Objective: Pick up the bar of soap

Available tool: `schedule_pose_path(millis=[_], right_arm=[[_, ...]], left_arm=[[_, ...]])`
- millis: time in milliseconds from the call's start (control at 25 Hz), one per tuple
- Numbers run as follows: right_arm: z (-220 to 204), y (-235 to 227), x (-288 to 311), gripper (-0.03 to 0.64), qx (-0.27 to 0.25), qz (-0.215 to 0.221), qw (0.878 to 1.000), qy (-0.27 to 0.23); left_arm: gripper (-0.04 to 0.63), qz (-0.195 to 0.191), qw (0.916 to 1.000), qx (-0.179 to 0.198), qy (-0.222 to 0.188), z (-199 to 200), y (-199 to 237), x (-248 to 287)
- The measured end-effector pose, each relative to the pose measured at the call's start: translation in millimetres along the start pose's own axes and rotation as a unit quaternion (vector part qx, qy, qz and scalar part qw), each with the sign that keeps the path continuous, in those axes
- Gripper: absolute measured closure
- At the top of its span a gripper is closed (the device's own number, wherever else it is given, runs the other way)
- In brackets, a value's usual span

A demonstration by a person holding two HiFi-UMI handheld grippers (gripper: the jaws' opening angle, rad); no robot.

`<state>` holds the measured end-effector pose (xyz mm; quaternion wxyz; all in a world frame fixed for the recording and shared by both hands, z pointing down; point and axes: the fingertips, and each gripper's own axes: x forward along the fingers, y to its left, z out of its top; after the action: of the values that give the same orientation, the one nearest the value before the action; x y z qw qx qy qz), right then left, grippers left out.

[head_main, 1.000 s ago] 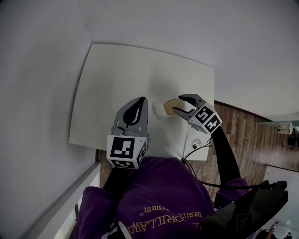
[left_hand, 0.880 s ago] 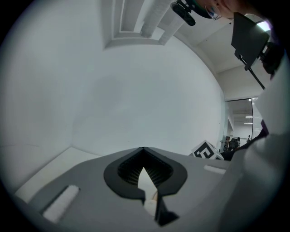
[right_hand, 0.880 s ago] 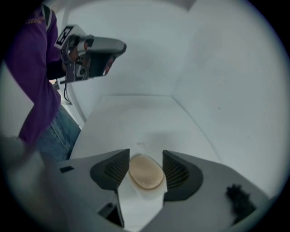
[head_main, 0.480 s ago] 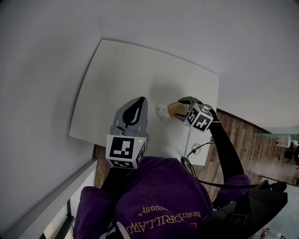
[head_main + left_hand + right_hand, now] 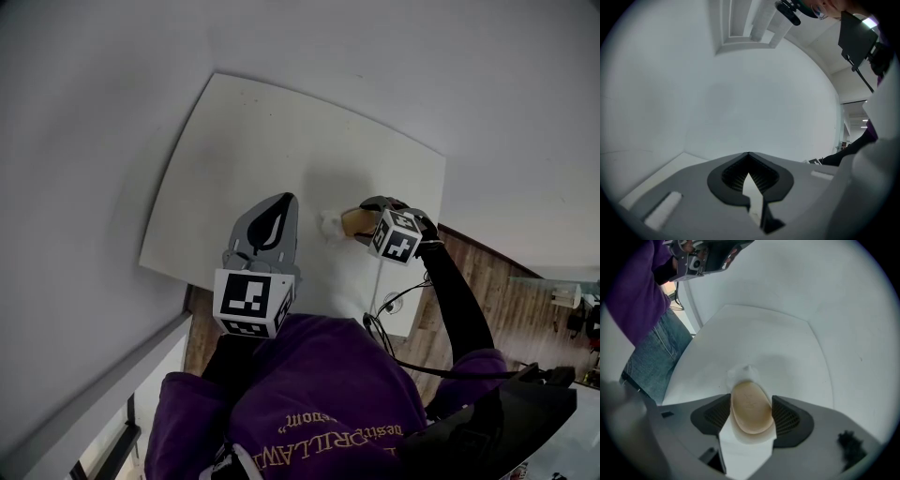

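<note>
A tan oval bar of soap (image 5: 751, 408) lies on a white holder (image 5: 744, 372) on the white table (image 5: 764, 338). In the head view the soap (image 5: 353, 221) shows near the table's right front part. My right gripper (image 5: 751, 399) points steeply down over it, with the soap between its two pads. Its jaws have just been opening and stand wide, a pad (image 5: 786, 416) close beside each long side of the bar. From the head view, this gripper (image 5: 364, 217) partly hides the soap. My left gripper (image 5: 280, 203) hangs shut and empty above the table's front edge, its tips (image 5: 748, 153) meeting.
The table (image 5: 244, 159) stands in a corner between grey walls. Its right edge runs just beyond the soap, with wooden floor (image 5: 487, 272) below. A cable (image 5: 394, 305) hangs by the front right corner. My own purple top (image 5: 319, 394) fills the bottom of the head view.
The right gripper has tipped downward and sunk over the soap, with its jaws spread wider around the bar. The left gripper has kept its place. The head view has shifted a little.
</note>
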<state>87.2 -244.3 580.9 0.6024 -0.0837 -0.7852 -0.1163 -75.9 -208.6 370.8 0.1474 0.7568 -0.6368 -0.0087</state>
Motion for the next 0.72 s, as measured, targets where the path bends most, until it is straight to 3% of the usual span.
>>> schedule_pose_path(millis=[720], right_arm=[[-4.0, 6.2, 18.1, 0.344, -0.067, 0.015, 0.996, 0.059]], left_arm=[[0.588, 0.002, 1.0, -0.006, 0.0, -3.0, -0.5, 0.7]])
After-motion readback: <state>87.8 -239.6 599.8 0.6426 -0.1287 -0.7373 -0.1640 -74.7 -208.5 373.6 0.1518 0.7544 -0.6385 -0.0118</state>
